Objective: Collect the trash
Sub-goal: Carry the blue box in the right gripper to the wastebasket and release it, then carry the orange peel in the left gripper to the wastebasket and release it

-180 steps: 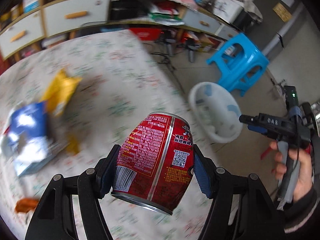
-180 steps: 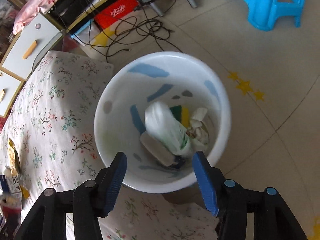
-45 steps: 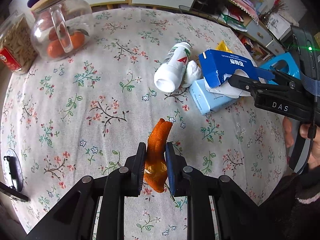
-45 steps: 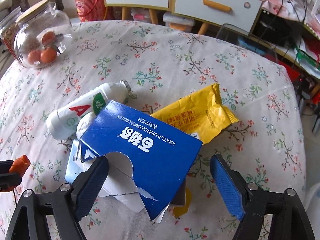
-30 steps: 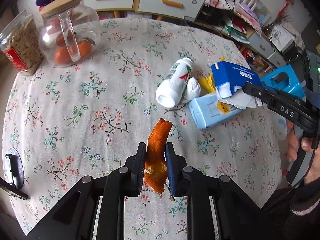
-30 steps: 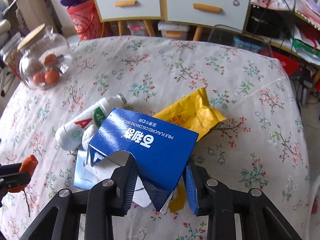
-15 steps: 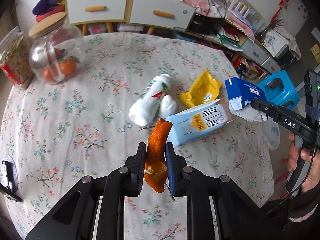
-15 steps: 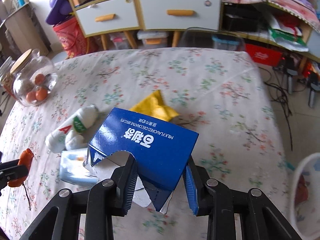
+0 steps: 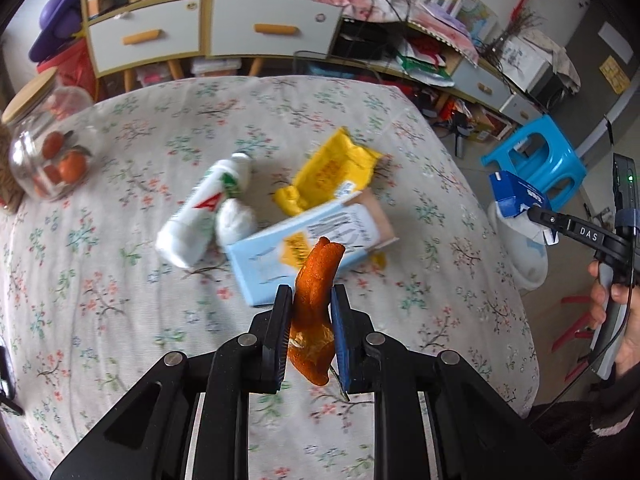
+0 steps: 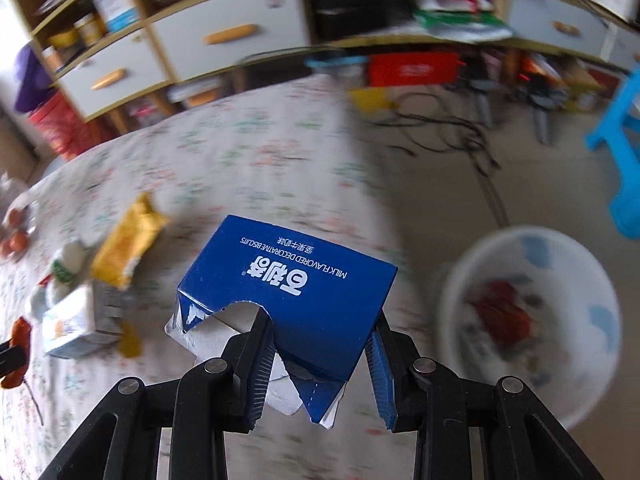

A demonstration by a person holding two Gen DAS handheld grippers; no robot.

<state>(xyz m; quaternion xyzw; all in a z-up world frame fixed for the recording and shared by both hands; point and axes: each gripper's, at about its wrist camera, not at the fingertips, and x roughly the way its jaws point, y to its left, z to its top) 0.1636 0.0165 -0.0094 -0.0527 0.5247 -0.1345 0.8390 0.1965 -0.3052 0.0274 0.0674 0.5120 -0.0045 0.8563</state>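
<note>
Off the table's (image 9: 440, 184) right edge, the right gripper (image 10: 320, 354) clamps the box (image 10: 296, 292); left gripper (image 9: 308, 332) pinches peel (image 9: 316, 300); next, drop both into the bin (image 10: 600, 360).

A glass jar (image 9: 44, 152) with a wooden lid is holding orange fruit at the flowered surface's (image 9: 280, 120) far left edge. A blue plastic stool (image 9: 536, 160) is standing on the floor beyond.
</note>
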